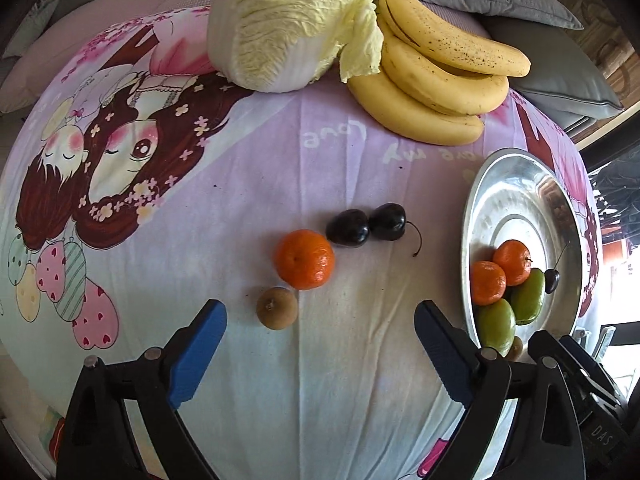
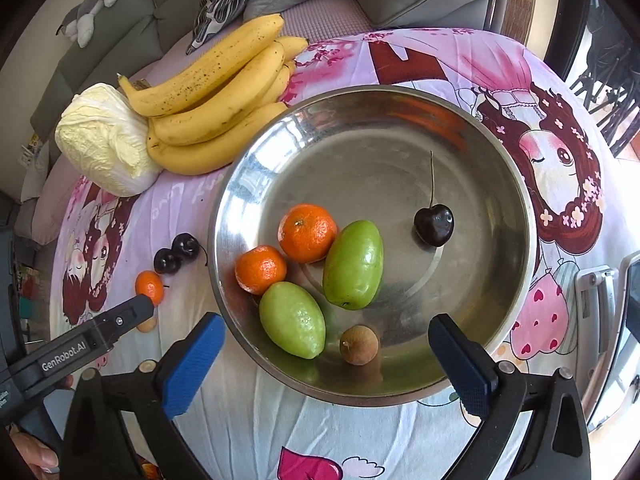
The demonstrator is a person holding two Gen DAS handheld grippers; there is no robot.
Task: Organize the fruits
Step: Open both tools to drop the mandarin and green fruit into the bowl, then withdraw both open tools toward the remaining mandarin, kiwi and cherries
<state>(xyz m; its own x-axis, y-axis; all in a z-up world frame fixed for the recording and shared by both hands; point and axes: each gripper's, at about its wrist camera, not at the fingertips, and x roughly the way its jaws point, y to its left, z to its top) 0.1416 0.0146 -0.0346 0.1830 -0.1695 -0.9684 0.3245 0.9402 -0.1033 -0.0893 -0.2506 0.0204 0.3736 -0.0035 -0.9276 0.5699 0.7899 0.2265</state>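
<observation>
Your left gripper hung with its jaws wide apart and nothing between them; your right gripper hung the same way over the near rim of the steel plate, also empty. On the plate lay two tangerines, two green fruits, one cherry and a small brown fruit. Left of the plate, on the cloth of the table, waited a loose tangerine, a pair of cherries and another brown fruit; the bananas and cabbage sat beyond the plate.

The risks, as I judged them: the round fruits left of the plate could have rolled if one jaw nudged them first; the joined cherries could have split or slipped from a pinch on one; your two grippers stood close at the plate's left rim and might have collided; a hard squeeze could have bruised soft skin.

Writing you could read: "GenRobot.AI" on the left gripper's arm; "DAS" on the right one's body; "Love" on the cloth, upside down.
</observation>
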